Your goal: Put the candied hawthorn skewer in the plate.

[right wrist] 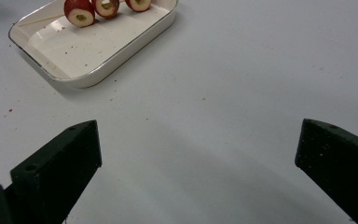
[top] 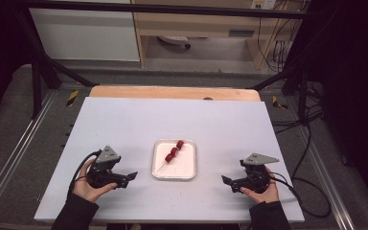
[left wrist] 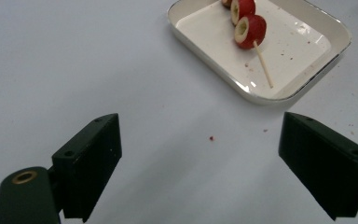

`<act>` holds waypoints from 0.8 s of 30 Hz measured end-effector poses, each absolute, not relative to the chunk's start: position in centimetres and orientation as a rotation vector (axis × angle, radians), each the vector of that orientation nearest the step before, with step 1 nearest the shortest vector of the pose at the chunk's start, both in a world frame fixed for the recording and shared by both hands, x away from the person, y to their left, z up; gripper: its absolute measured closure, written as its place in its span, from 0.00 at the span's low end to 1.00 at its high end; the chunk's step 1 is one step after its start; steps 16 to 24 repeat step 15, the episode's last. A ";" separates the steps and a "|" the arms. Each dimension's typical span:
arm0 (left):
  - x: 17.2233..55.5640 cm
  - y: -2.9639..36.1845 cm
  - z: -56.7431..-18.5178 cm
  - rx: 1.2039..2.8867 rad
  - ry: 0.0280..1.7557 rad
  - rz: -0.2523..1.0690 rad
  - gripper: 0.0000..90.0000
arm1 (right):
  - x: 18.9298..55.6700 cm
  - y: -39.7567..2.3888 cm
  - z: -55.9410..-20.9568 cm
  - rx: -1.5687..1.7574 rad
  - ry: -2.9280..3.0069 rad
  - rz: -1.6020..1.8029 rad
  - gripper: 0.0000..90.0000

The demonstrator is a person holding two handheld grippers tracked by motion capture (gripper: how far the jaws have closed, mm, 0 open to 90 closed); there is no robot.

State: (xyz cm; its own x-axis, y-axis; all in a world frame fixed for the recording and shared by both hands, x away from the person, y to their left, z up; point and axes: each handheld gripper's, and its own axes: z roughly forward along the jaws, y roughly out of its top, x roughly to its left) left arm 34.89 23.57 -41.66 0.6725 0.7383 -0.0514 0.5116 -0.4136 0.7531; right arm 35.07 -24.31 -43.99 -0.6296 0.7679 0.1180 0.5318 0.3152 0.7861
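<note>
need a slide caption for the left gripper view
Open left gripper faces a white tray holding a skewer of three red fruit pieces.

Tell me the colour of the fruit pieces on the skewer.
Red fruit pieces with pale centres, best shown in the left gripper view.

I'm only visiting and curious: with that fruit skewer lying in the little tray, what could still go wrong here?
1. The thin wooden skewer with three red fruit slices lies flat in the shallow white tray; a grab may well slip off the stick.
2. The tray sits loose on the white table, so a nudge could slide it.
3. Both the left hand-held gripper and right hand-held gripper are open and apart from the tray; reaching together, they might collide.
</note>
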 end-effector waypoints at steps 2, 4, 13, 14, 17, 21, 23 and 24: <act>34.5 24.3 -42.1 2.092 0.982 0.379 0.15 | 35.0 -24.3 -44.0 1.178 2.309 1.217 0.01; 34.2 24.9 -42.6 2.071 0.994 0.380 0.15 | 35.0 -24.4 -44.0 1.171 2.315 1.214 0.01; 34.1 25.8 -44.0 2.077 1.005 0.367 0.15 | 34.8 -24.2 -44.1 1.167 2.326 1.214 0.01; 34.1 25.7 -44.0 2.081 1.003 0.366 0.15 | 34.8 -24.2 -44.1 1.169 2.328 1.215 0.01; 34.1 25.7 -44.0 2.083 1.002 0.364 0.15 | 34.8 -24.2 -44.1 1.169 2.329 1.217 0.01; 34.1 25.7 -44.0 2.083 1.002 0.364 0.15 | 34.8 -24.2 -44.1 1.169 2.329 1.217 0.01; 34.1 25.7 -44.0 2.083 1.002 0.364 0.15 | 34.8 -24.2 -44.1 1.169 2.329 1.217 0.01; 34.1 25.7 -44.0 2.083 1.002 0.364 0.15 | 34.8 -24.2 -44.1 1.169 2.329 1.217 0.01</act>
